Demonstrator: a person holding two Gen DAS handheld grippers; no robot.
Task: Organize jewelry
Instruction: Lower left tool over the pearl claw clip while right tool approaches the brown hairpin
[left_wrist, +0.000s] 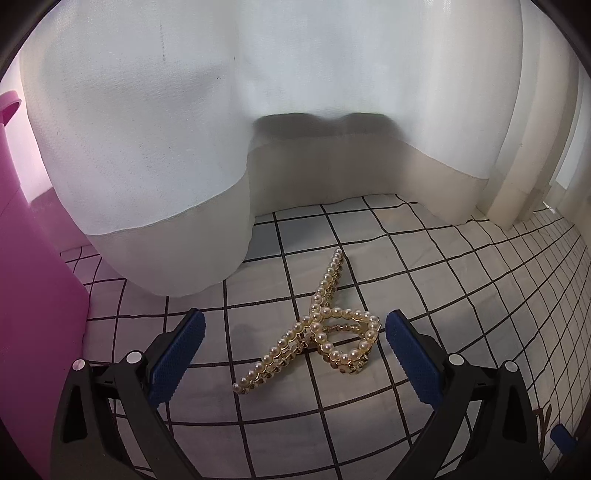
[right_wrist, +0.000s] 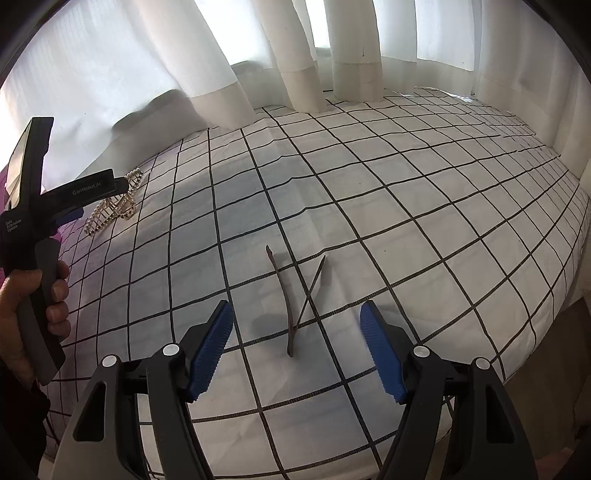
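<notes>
Left hand-held gripper (left_wrist: 293, 341) is spread wide and released, its blue pads (left_wrist: 177, 356) flanking a pearl hair claw (left_wrist: 317, 328) without touching it; the claw lies on the checked cloth (left_wrist: 424, 266) with its looped end between the pads and one long beaded arm reaching away toward the white curtain (left_wrist: 155, 147). A pink object (left_wrist: 33, 295) stands at the left edge of that view, too close and cropped to identify. Right hand-held gripper (right_wrist: 297, 345) is likewise open and grasping nothing, hovering over a dark slim hair clip (right_wrist: 286, 306) that lies on the same grid-patterned cloth, with a thinner dark pin (right_wrist: 314, 284) crossing just beside it, possibly touching. In the right wrist view, the left gripper's black body appears at the far left, gripped by the person's hand (right_wrist: 33, 302), with the pearl claw lying just past it near the curtain's hem.
</notes>
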